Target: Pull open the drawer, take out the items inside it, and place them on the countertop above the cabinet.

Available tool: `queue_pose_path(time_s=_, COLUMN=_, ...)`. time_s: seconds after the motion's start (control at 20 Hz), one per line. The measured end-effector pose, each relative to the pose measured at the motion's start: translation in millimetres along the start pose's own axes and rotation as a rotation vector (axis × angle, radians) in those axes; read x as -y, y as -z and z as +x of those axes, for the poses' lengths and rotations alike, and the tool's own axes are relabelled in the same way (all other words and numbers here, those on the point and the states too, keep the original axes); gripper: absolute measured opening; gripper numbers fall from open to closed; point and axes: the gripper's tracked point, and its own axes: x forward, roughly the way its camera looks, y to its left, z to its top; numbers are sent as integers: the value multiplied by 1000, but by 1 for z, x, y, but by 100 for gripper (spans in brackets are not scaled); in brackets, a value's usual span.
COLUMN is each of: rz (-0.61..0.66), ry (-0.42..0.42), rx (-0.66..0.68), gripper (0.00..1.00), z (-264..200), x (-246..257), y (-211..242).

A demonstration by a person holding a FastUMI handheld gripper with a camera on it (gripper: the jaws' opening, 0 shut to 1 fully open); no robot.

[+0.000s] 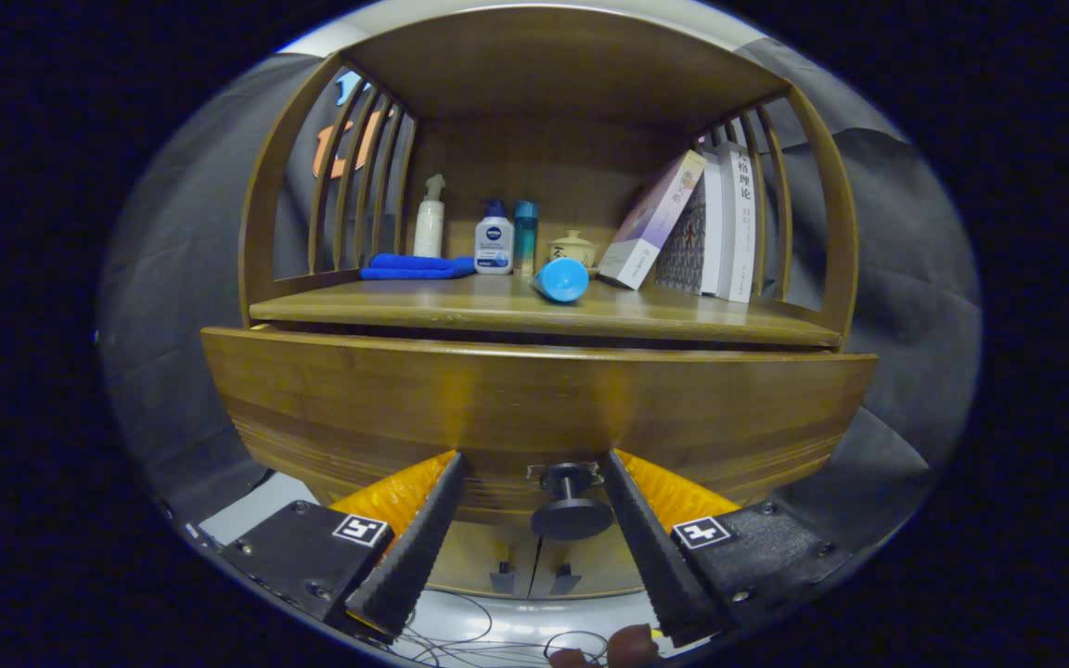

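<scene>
1. The cabinet [544, 186] carries a counter [460, 311] above its drawer [534, 399], which stands pulled partly out; whatever lies inside is hidden.
2. The claw [534, 473] is spread wide, gripping nothing, with the drawer's knob [570, 506] between its fingers [414, 547] and untouched.
3. Risk: closing off-centre could slip off the small knob; a skewed pull could jam the drawer.
4. On the counter: about three books [683, 227], three bottles [495, 239] upright, one blue cup [560, 278] on its side, one blue cloth [414, 267], one lidded jar [573, 249].
</scene>
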Motion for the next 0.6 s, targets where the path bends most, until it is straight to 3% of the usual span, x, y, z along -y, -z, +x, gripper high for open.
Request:
queue_pose_path(time_s=0.45, rz=-84, ry=9, rx=-7, gripper=98, z=27, x=6, y=-8)
queue_pose_path(time_s=0.6, rz=-81, ry=-51, rx=14, gripper=99, z=10, x=5, y=-17)
